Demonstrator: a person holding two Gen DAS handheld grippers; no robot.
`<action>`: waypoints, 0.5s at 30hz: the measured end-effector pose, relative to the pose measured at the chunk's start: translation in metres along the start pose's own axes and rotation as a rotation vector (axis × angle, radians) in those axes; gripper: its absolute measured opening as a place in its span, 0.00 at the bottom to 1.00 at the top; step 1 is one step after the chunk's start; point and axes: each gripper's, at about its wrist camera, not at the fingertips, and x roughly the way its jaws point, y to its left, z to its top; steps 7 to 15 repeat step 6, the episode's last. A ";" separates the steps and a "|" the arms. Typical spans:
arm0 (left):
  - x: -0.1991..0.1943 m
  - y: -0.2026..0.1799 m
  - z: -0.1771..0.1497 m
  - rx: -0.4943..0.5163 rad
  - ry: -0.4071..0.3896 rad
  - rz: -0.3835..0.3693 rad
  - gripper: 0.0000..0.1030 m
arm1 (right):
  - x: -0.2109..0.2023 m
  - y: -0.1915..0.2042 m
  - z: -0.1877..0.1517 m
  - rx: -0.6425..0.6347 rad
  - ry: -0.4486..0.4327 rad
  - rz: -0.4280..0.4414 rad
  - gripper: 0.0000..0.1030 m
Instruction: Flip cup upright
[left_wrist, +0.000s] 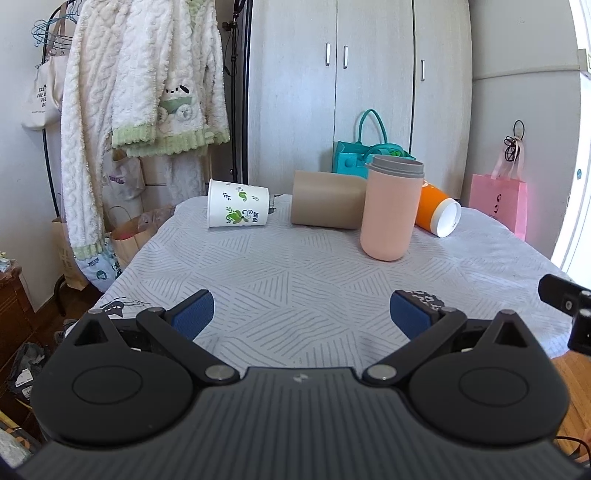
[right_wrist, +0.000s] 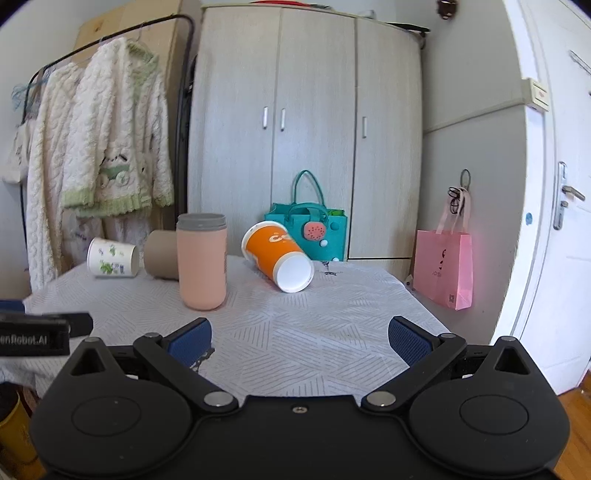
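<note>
While both grippers, left (left_wrist: 301, 314) and right (right_wrist: 299, 341), hover wide and empty, we pick the orange cup (right_wrist: 275, 254) lying on the tablecloth (right_wrist: 295, 332) (beside the upright pink cup (right_wrist: 202, 262)), grasping its sides squarely.

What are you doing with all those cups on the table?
A person is holding two grippers and wants to stand the tipped cups up. Right now the left gripper and the right gripper are both open, holding nothing, above the near part of the table. The pink cup already stands upright. The white leafy cup, the tan cup and the orange cup lie on their sides.
</note>
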 end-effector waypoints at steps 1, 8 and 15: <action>0.000 0.000 0.000 0.000 0.000 0.000 1.00 | 0.000 0.001 0.000 0.000 0.001 -0.001 1.00; 0.000 0.000 0.001 0.000 -0.002 0.005 1.00 | -0.002 0.002 -0.001 -0.001 0.000 0.002 1.00; 0.000 0.000 0.001 0.000 -0.002 0.005 1.00 | -0.002 0.002 -0.001 -0.001 0.000 0.002 1.00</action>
